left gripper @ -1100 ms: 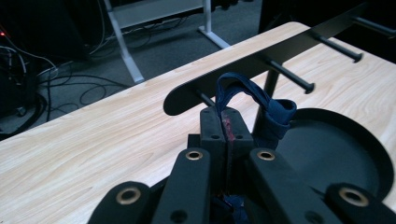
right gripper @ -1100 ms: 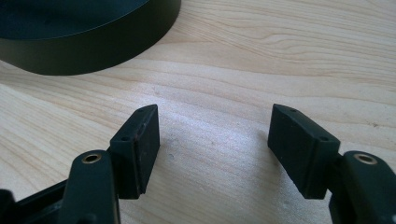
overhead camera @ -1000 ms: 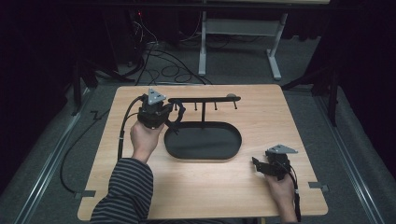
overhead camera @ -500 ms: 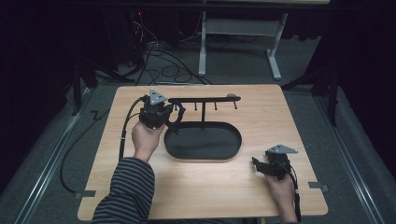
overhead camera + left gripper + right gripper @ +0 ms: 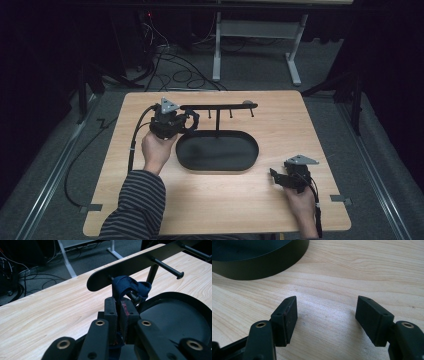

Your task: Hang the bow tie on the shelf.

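Observation:
A black rack stands on the table: a flat bar [image 5: 220, 106] with pegs on a post above an oval tray [image 5: 215, 150]. On the leftmost peg hangs a dark blue fabric loop [image 5: 127, 286]. My left gripper [image 5: 192, 120] is at that end of the bar [image 5: 140, 262]. Its jaws [image 5: 119, 302] have just been opening by a little, and the loop's lower part still fills the narrow gap between the pads. My right gripper [image 5: 274, 175] rests low near the table's front right. It stands open [image 5: 327, 312] with bare wood between its fingers.
The tray's wall [image 5: 257, 267] lies just beyond my right gripper. Another bare peg [image 5: 178, 275] sticks out of the bar over the tray [image 5: 180, 315]. The wooden table [image 5: 210, 200] ends close behind the rack; cables and a desk frame lie on the floor beyond.

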`<action>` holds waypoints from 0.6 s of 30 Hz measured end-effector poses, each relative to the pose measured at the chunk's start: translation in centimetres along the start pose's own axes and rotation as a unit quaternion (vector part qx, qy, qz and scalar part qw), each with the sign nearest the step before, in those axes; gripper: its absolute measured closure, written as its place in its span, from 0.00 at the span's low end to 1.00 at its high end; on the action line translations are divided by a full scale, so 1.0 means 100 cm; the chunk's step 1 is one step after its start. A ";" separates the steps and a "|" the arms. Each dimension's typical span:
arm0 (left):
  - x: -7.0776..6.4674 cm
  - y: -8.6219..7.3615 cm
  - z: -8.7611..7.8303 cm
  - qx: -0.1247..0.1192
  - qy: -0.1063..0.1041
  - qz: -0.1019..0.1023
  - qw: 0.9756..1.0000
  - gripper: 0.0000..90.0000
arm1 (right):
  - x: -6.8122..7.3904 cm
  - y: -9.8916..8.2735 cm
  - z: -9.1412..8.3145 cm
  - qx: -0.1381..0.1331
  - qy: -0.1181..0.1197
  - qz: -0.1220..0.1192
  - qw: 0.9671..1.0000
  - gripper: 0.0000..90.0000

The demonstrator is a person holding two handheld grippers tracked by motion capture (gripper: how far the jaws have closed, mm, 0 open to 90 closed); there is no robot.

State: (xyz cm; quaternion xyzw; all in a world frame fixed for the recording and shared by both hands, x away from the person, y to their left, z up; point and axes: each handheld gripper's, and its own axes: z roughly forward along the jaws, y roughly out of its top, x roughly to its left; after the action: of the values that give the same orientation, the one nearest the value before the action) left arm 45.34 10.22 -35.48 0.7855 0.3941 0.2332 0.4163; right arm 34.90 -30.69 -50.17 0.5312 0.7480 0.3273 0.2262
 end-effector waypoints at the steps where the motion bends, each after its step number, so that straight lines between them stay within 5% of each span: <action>1: 0.000 0.000 -0.001 0.000 -0.001 0.000 1.000 0.92 | 0.000 0.000 0.000 0.000 0.000 0.000 1.000 0.40; 18: 0.001 -0.004 -0.024 -0.019 -0.011 0.001 1.000 0.78 | 0.000 0.000 0.000 0.000 -0.001 -0.001 1.000 0.40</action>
State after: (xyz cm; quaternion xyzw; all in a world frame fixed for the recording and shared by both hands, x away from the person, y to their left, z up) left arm 43.55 11.59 -34.47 0.7803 0.3840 0.2330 0.4351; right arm 34.90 -30.67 -50.17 0.5310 0.7484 0.3263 0.2270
